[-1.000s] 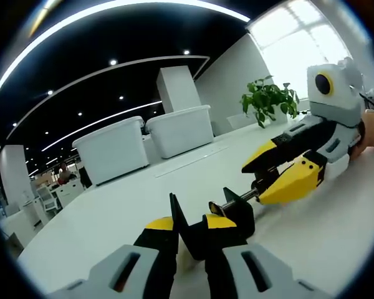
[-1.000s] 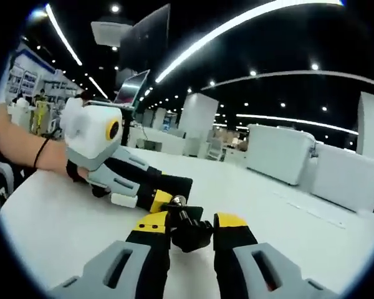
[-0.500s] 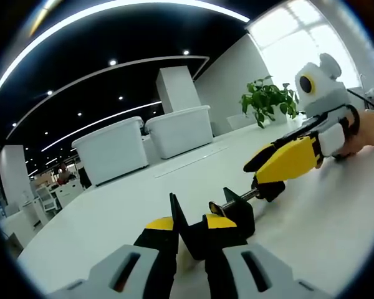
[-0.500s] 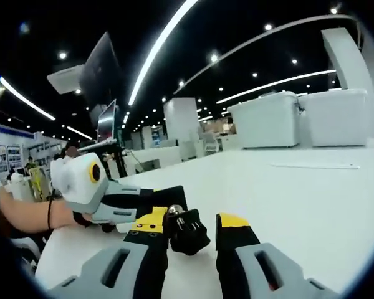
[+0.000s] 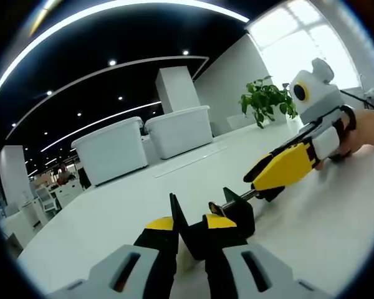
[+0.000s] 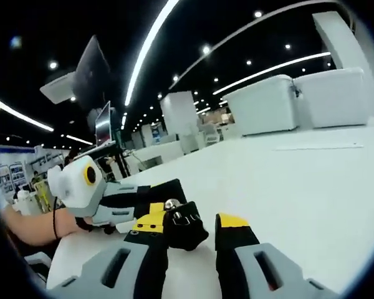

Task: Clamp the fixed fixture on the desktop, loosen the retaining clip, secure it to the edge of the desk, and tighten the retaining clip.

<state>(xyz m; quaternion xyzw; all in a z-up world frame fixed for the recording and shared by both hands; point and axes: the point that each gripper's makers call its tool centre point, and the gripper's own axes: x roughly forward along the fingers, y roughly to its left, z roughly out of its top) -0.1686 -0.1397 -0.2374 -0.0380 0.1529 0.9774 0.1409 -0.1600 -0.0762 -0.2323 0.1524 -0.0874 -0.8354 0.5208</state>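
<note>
Fixture [image 5: 212,221], a small black clamp, sits on the white desktop [image 5: 131,199] clenched between the yellow-tipped jaws of the left gripper [image 5: 190,225] in the left gripper view. A metal screw rod [image 5: 237,198] extends from the clamp toward the right gripper [image 5: 280,171], whose yellow tips meet over the rod's far end; whether they press on it cannot be told from this side. A hand [image 5: 368,134] holds that gripper at the right edge. Two white bins [image 5: 143,143] and a potted plant [image 5: 268,99] stand farther back.

Right gripper view: the black knob [image 6: 184,224] with its silver tip lies between this gripper's own jaws [image 6: 190,227], touching the left tip while a gap shows beside the right tip. The left gripper [image 6: 143,202] lies on the desk just behind it.
</note>
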